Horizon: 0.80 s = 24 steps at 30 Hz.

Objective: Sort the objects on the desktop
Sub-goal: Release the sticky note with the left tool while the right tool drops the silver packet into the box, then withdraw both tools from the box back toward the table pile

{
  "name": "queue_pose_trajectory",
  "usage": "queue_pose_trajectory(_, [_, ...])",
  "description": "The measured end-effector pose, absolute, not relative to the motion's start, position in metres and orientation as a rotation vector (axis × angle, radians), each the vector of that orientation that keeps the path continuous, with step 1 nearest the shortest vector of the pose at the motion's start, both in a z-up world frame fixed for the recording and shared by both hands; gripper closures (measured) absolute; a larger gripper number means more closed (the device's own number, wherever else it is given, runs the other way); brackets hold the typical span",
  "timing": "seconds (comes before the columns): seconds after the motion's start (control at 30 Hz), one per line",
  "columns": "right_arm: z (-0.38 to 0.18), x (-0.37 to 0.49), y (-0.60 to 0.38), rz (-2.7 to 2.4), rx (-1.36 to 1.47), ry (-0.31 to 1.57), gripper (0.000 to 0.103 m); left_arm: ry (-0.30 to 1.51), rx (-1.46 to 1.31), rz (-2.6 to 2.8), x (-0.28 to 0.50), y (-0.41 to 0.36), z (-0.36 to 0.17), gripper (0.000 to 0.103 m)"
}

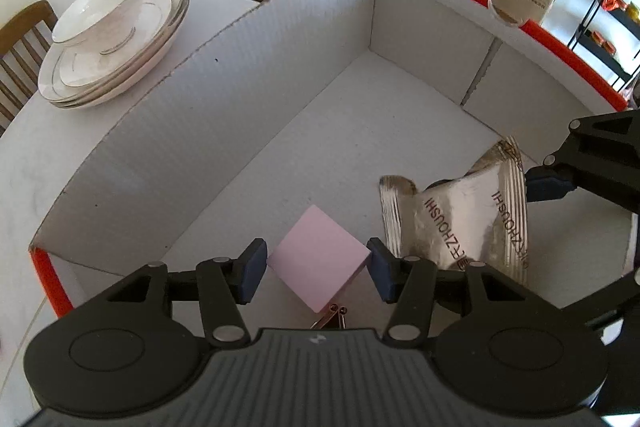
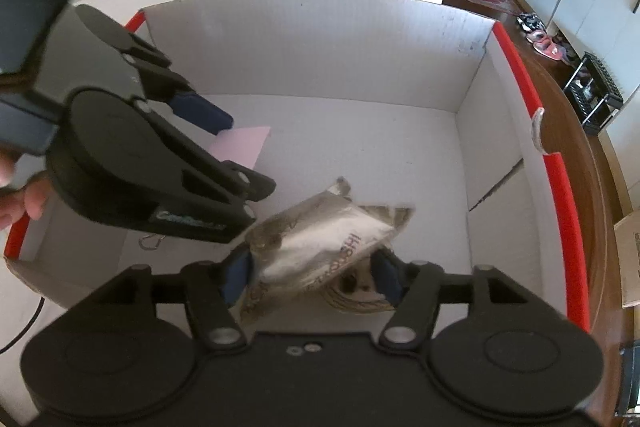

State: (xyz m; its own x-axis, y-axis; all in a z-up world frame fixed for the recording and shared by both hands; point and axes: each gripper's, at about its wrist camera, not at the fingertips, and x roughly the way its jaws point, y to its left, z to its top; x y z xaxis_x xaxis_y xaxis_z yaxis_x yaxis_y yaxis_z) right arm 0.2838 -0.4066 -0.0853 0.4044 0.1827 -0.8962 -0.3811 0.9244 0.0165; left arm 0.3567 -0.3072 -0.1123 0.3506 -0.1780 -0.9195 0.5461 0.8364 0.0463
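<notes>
On the box floor, near the bottom of the left wrist view, lies the pad (image 1: 318, 259): a pink square block of sheets, flat, turned so its corners point to 12, 3, 6 and 9 o'clock. Its 3 and 9 o'clock corners sit between the fingers of the left gripper (image 1: 316, 247), whose jaws stand apart with the blue pads just beside those corners. I judge the pad released rather than squeezed, since it rests level on the cardboard. A corner-to-corner hold suits a square that lies diagonally to the hand.

At 3 o'clock from the pad, close beside it, is the packet (image 2: 320, 247), a crinkled silver foil pouch with printed lettering and ribbed seams, bulging in the middle. The right gripper (image 2: 312, 263) straddles it. One pad seems to touch the foil and the other shows a dark gap, so it too looks let go, with the pouch settled on the floor.

At 6 o'clock from the pad, a clip (image 1: 330, 317) peeks out beneath the left gripper.

Around all three stands the box (image 1: 200, 107), white card with red rims, evidently the place the desk items are gathered. Outside it, at 10 o'clock, plates (image 1: 116, 39) are stacked on the table.
</notes>
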Motion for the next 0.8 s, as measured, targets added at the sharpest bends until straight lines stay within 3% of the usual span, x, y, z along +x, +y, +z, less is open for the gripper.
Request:
queue_pose_trajectory(0.1, [-0.080,0.282,-0.410,0.350,-0.182,1.091,0.030,1.094,0.362,-0.471,0.350,-0.306,-0.103,0.035])
queue_pose_trajectory(0.17, [-0.076,0.278,-0.413,0.342,-0.183,1.070,0.016,1.059,0.342,-0.474,0.345,-0.303,-0.095,0.031])
queue_pose_trajectory(0.5, [-0.051,0.257,-0.420,0.289,-0.103,1.025,0.001,0.941,0.207,-0.522,0.310,-0.275,-0.055,0.026])
queue_pose_trajectory(0.8, [-0.025,0.216,-0.406,0.201,-0.022,0.941,0.001,0.805,0.118,-0.585,0.264,-0.224,-0.014,0.021])
